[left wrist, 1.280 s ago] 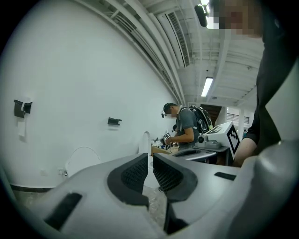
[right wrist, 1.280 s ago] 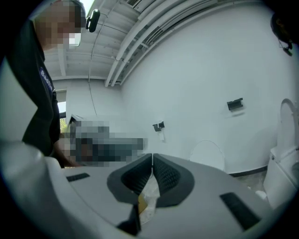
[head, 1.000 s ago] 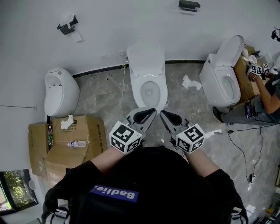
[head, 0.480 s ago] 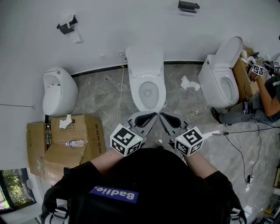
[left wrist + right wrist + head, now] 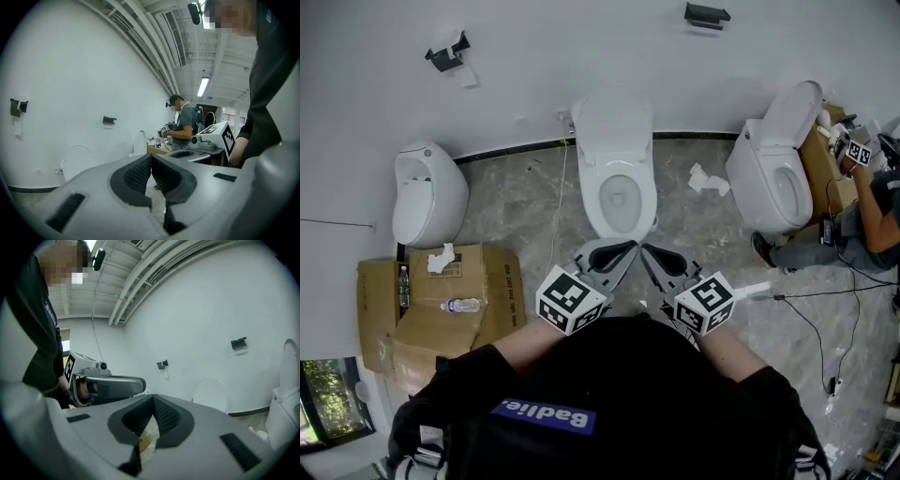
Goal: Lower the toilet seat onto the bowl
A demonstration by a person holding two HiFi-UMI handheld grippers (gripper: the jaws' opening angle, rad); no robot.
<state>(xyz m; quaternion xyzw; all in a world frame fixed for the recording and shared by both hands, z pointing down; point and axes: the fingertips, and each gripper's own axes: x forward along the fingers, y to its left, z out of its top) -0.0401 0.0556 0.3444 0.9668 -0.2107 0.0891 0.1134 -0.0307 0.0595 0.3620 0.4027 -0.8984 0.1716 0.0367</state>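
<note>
**Seat up, both grippers shut and clear of it**

Toilet seat (image 5: 612, 127) stands raised at the back of the bowl (image 5: 598, 208), leaning to the white wall. From above, seat & lid read as one white slab, can't split them. Bowl is open, drain showing in the middle.

Just in front of the bowl, w/ a strip of marble floor (image 5: 525, 202) between: left gripper (image 5: 614, 249) and right gripper (image 5: 664, 255), side by side, tips angled in toward each other. Neither touches the toilet. Left gripper view: dark ribbed pads pressed together, nothing in the grip. Right gripper view: same story, pads meet at the tip, only floor litter seen through the gap below. Both empty.

Wider out: crumpled paper (image 5: 708, 178) on the floor right of the bowl. A second toilet (image 5: 767, 178) further right w/ its lid up, another person (image 5: 862, 220) crouched beside it. Left side, a small white fixture (image 5: 429, 195) by the wall; near it a flattened cardboard box (image 5: 487, 281) w/ a water bottle (image 5: 465, 307) lying on top. Two dark brackets on the wall, one upper left (image 5: 445, 54), one above the toilet (image 5: 706, 13).
</note>
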